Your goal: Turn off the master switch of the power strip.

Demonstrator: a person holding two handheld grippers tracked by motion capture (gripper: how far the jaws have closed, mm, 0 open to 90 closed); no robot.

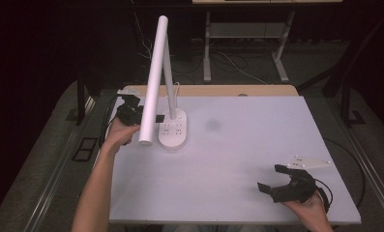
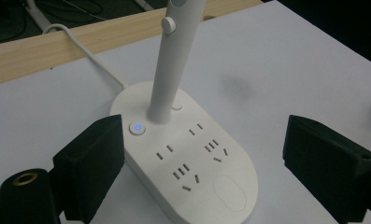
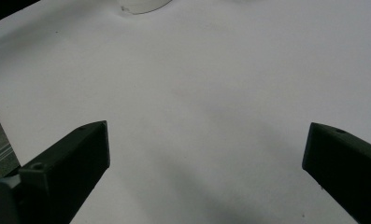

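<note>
The left gripper is hovering low over the near left end of the lamp base, its jaws standing wide apart, one on each side of the white oval. The left jaw is sitting just beside the small round button, which is glowing blue, though whether the jaw is touching the base there is hard to tell. In the high view the left gripper is lying at the far left of the worktop, partly hidden behind the lamp's long white head, which is tilting down toward the near side from its hinge on the upright post.

The lamp base is standing on the far left part of the worktop, with socket slots on its top face and a white cable running away from it over the wooden far edge.

The right gripper is resting idle at the near right corner, well apart from the lamp, jaws spread open and holding nothing; in its own view, bare white worktop is lying between them.

As a judgement, the work looks to be at the button: the blue light suggests the base is powered, yet no light is visibly falling from the lamp head, so the switching seems either just under way or not finished. What probably remains is a firm press on the button, or on the other small round one by the post, then drawing the left gripper clear.
</note>
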